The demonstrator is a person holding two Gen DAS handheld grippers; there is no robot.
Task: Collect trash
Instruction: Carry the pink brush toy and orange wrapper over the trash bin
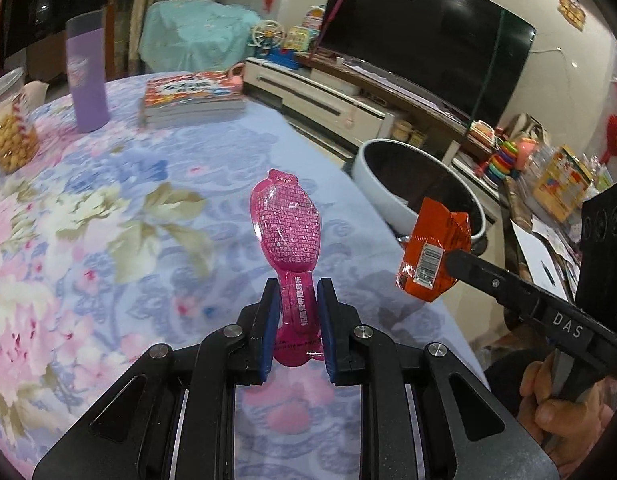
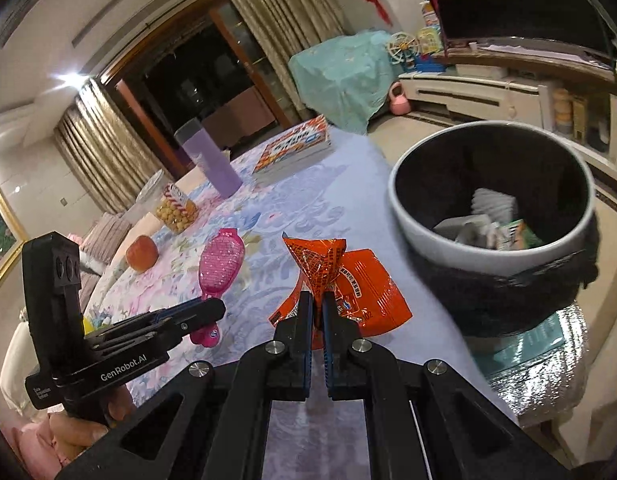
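Left wrist view: my left gripper [image 1: 295, 292] is clamped on the narrow neck of a pink plastic pouch [image 1: 286, 224], which stands up at frame centre above the floral tablecloth [image 1: 108, 208]. At right, my right gripper [image 1: 452, 260] holds an orange snack wrapper [image 1: 432, 252] in the air, in front of the white-rimmed trash bin [image 1: 372, 168] at the table edge. Upper left: a purple tumbler [image 1: 86, 72], a jar of yellow snack balls [image 1: 10, 120], and a stack of books [image 1: 190, 98].

Right wrist view: my right gripper [image 2: 317, 300] is pinched shut on the wrapper [image 2: 344, 280] at lower centre. The bin [image 2: 488, 256] fills the right side, holding what looks like crumpled paper and packaging; the detail is blurred. At left, the left gripper [image 2: 212, 308] grips the pouch [image 2: 220, 266]; an orange-red fruit [image 2: 141, 253] lies beyond.
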